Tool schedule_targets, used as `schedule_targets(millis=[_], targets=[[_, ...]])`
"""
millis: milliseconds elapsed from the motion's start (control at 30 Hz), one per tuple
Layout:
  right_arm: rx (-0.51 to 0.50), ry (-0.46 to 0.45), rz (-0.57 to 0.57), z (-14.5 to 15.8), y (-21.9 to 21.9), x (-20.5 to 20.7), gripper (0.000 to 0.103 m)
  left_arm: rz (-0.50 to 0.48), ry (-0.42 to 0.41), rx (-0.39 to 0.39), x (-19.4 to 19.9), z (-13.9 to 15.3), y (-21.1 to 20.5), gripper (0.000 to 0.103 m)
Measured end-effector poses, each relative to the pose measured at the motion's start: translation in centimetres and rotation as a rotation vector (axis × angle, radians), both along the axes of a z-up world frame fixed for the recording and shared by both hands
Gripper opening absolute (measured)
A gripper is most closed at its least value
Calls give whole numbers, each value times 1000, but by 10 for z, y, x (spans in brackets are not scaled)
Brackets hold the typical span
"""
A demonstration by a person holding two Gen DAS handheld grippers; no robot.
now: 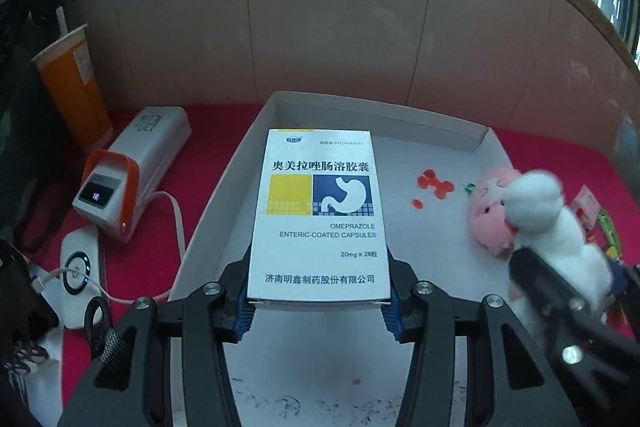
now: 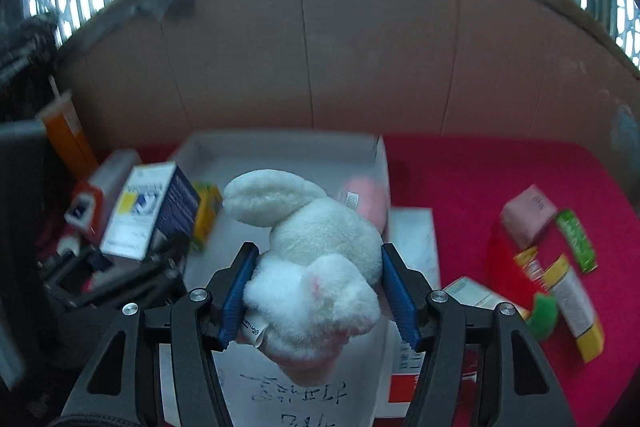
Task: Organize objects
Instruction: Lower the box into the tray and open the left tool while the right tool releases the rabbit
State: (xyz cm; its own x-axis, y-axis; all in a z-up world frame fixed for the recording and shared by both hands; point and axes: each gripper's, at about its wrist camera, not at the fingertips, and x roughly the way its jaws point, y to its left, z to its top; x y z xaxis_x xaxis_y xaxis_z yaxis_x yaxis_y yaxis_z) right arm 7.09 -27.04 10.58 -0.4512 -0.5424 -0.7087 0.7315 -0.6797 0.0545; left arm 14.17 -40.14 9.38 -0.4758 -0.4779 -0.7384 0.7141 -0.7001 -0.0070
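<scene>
My left gripper is shut on a white omeprazole medicine box and holds it over the left part of a white open tray. My right gripper is shut on a white plush rabbit at the tray's right side; the rabbit and the right gripper's finger also show in the left wrist view. A pink plush toy lies in the tray beside the rabbit. The medicine box shows at the left in the right wrist view.
Red pills are scattered in the tray. On the red cloth lie a pink box, a green packet and yellow-white packages. An orange cup, a white-orange device and a cardboard wall stand left and behind.
</scene>
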Motion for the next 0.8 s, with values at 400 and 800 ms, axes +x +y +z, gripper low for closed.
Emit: schedule_targets(millis=[400,800], targets=[[68,46,51,-14,-10,12,69,61,-29,-91,13,-2,5,56],[-72,62,78,33,22,32,98,150,117,-156,66,51,19,90]])
